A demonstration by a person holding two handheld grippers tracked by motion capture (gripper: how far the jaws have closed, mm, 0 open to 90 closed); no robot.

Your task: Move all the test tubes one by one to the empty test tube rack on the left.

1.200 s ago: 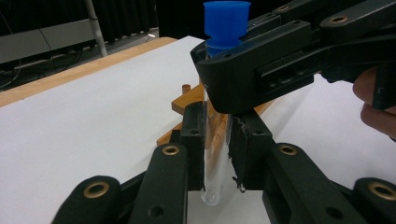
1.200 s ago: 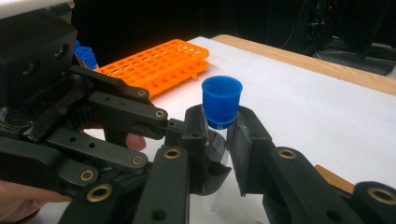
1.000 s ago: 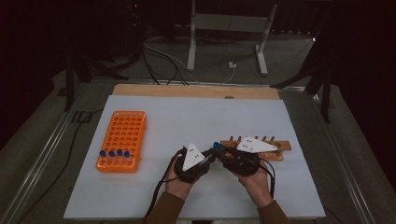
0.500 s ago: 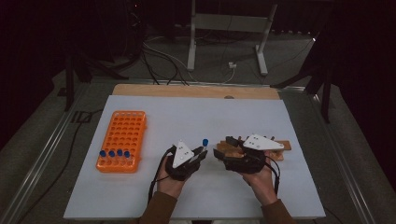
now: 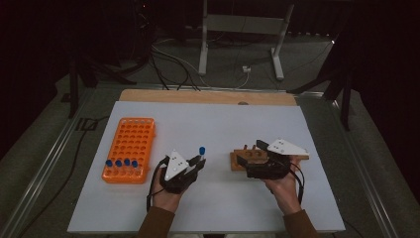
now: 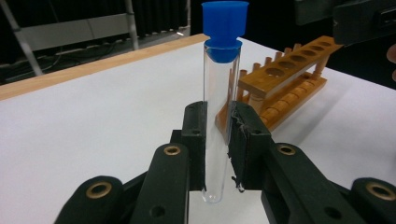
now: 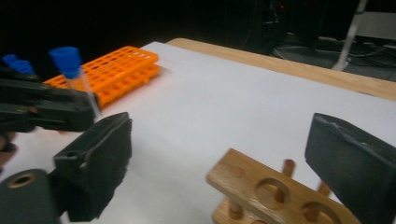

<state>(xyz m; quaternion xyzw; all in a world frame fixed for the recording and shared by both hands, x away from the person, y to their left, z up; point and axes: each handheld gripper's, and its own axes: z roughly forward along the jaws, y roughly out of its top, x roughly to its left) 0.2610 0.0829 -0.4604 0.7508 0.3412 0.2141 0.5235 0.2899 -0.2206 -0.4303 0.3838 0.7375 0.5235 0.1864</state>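
High view: the left hand-held gripper is clamping a clear test tube with a blue cap, holding it upright above the white tabletop, between the orange rack on the left and the wooden rack on the right. Four blue-capped tubes are sitting in the orange rack's near row. The right hand-held gripper is sitting at the wooden rack, probably bracing it so it does not slide.

Left gripper view: the jaws are pinching the test tube low on the glass, leaving the cap and upper length free and the rounded bottom poking out below, likely so it can drop into a hole. The wooden rack is lying just beyond, holes empty.

Right gripper view: the jaws are standing wide apart, gripping nothing, straddling the near end of the wooden rack. The left hand-held gripper with its tube is showing at the left, the orange rack behind it.
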